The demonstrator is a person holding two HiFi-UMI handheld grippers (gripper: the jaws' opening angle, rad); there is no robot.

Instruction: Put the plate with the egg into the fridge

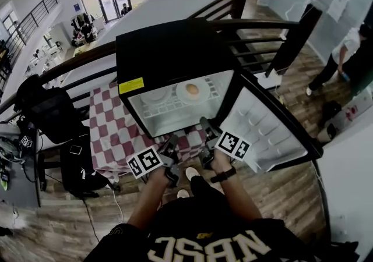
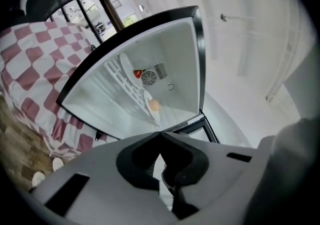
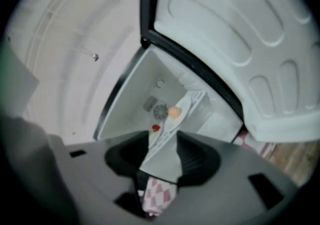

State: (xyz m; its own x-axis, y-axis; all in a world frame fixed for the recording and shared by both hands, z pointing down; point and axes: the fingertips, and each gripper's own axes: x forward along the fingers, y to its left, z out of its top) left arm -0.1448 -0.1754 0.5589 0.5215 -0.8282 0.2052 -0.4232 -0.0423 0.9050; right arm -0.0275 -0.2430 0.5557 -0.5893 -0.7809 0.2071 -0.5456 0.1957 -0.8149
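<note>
A small black fridge (image 1: 169, 45) stands in the middle of the head view on a desk covered by a red-and-white checkered cloth (image 1: 113, 133). Its door (image 1: 262, 133) is swung wide open toward the lower right, showing its white moulded inner side. The plate (image 1: 192, 95) with the egg (image 1: 192, 88) sits inside the fridge on the wire shelf (image 1: 169, 112), toward the right of the compartment and apart from both grippers. Just below the fridge opening, the left gripper (image 1: 172, 141) and the right gripper (image 1: 205, 126) are held side by side, both pointing at the interior. In the left gripper view the left gripper (image 2: 160, 135) has its jaws pressed together with nothing between them. Beyond it, in the tilted fridge interior, the plate (image 2: 151, 109) carries the egg (image 2: 154, 104), with a small red item (image 2: 137, 73) and a round fan grille (image 2: 148, 78) on the back wall. In the right gripper view the right gripper (image 3: 162, 156) has its jaws standing apart and empty. Through the gap only the fridge floor and a patch of the checkered cloth (image 3: 156, 194) show. Above that gap the egg (image 3: 174, 112) rests on the plate (image 3: 170, 123), and the door (image 3: 240, 44) fills the upper right of the frame.
</note>
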